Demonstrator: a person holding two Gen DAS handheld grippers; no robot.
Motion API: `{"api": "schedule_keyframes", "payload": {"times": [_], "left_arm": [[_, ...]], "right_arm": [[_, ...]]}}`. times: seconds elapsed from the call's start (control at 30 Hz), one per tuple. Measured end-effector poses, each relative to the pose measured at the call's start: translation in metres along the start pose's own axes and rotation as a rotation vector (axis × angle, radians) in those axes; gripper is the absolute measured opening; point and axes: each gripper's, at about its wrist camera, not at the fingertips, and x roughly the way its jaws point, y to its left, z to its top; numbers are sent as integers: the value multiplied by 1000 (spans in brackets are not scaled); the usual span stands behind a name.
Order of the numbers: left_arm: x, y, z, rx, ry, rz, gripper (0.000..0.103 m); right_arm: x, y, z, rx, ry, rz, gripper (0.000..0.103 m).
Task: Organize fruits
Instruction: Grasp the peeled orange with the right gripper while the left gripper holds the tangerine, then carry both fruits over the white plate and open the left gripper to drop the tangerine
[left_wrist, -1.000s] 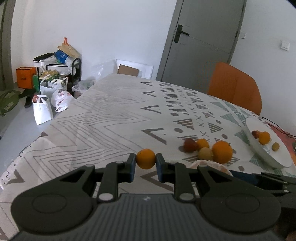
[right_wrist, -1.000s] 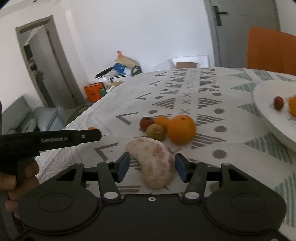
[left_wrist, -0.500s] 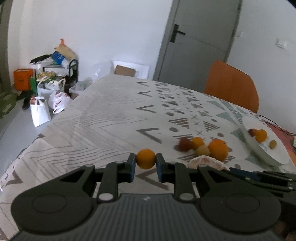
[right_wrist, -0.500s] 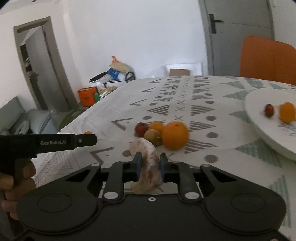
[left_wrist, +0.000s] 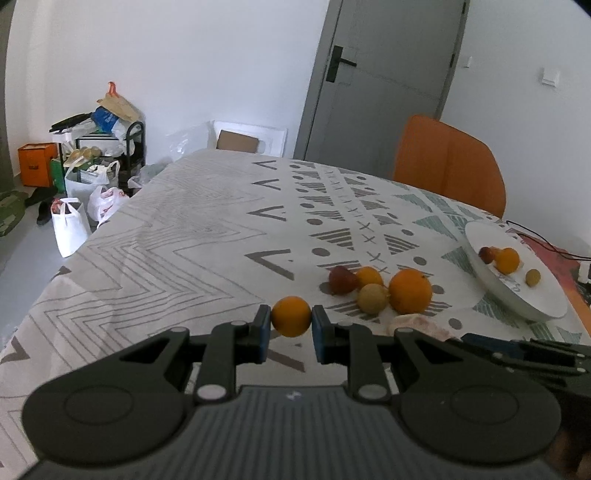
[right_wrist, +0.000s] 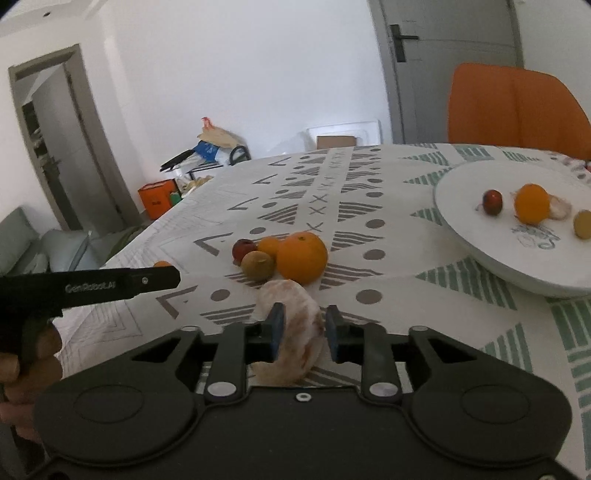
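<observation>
My left gripper (left_wrist: 291, 325) is shut on a small orange fruit (left_wrist: 291, 316) and holds it above the patterned tablecloth. My right gripper (right_wrist: 304, 328) is shut on a pale peeled citrus piece (right_wrist: 291, 328), lifted just off the cloth. A cluster lies ahead on the cloth: a big orange (right_wrist: 301, 257), a small orange (right_wrist: 269, 246), a brownish round fruit (right_wrist: 258, 264) and a red fruit (right_wrist: 243, 249). A white plate (right_wrist: 465, 236) at the right holds a red fruit (right_wrist: 492, 202), an orange (right_wrist: 532, 209) and a yellowish fruit (right_wrist: 583, 223).
An orange chair (left_wrist: 448, 166) stands behind the table's far right. A grey door (left_wrist: 380, 81) is behind it. Bags and a cluttered rack (left_wrist: 92, 155) sit on the floor at the left. The left gripper's body (right_wrist: 88, 288) shows at the right wrist view's left.
My right gripper closed on the peeled citrus piece and raised it slightly. My left gripper, still holding the small orange fruit, has shifted a little; the view moved back from the cluster.
</observation>
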Motion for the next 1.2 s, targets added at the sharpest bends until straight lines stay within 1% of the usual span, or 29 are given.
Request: {"api": "schedule_keyframes", "payload": {"times": [0.03, 0.07, 0.1, 0.17, 0.23, 0.27, 0.37, 0.57, 0.8, 0.93, 1.2], "left_arm": [[0, 1, 0, -4, 2, 5, 22], [0, 3, 0, -10, 2, 9, 22], [0, 6, 0, -14, 2, 11, 22], [-1, 10, 1, -19, 2, 13, 22], [-1, 13, 0, -22, 4, 17, 22], [0, 14, 0, -23, 6, 18, 22], [-1, 17, 1, -26, 10, 20, 22], [-3, 10, 3, -6, -4, 0, 22], [-2, -12, 6, 34, -11, -34, 22], [-3, -28, 9, 60, -22, -53, 22], [2, -51, 17, 101, -35, -86, 22]], "right_arm": [[2, 4, 0, -18, -1, 7, 44], [4, 8, -1, -37, -1, 10, 50], [8, 12, -2, -54, 5, 7, 53], [17, 20, -5, -92, 21, -13, 53], [19, 29, -7, -146, 7, -52, 45], [19, 32, -8, -157, 7, -55, 37], [16, 30, -7, -144, 7, -43, 36], [3, 15, -5, -87, -19, -79, 35], [-20, -5, 2, -42, -86, -118, 35], [-29, -17, 4, -17, -116, -123, 35], [-39, -40, 11, 32, -158, -160, 35]]}}
